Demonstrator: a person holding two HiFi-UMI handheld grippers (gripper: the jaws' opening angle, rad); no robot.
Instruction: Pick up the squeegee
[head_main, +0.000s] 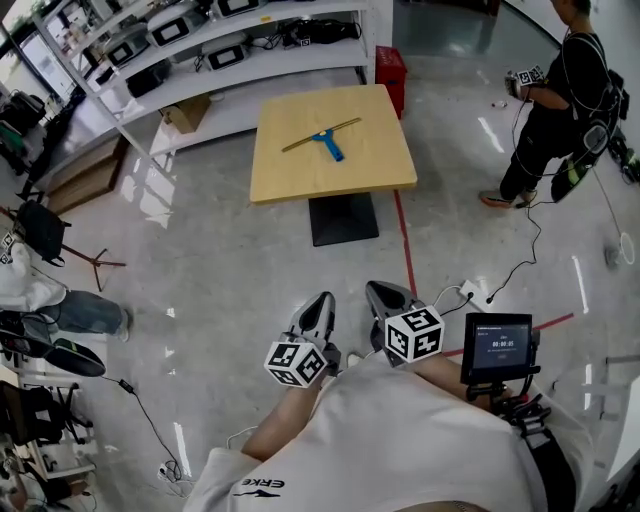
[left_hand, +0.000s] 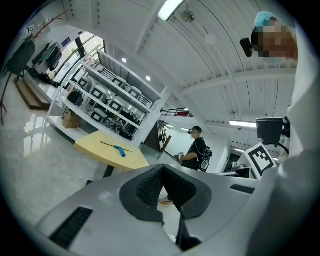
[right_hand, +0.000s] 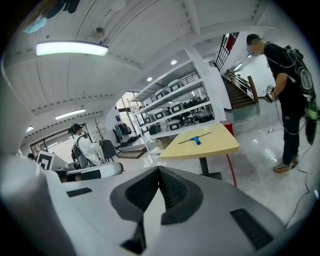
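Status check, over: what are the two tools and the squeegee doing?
Left tool shut, empty; right tool shut, empty. Squeegee flat on yellow table, untouched, well ahead. Nothing in between; person stands right of table.

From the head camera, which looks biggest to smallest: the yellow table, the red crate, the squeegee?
1. Yellow table, clearly largest.
2. Red crate.
3. Squeegee: about as long as the crate, but far thinner.

Lab with equipment-stacked shelves (head_main: 290, 68)

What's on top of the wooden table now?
Only the blue-handled squeegee lies flat on the table. In the head view the tabletop covers its post.
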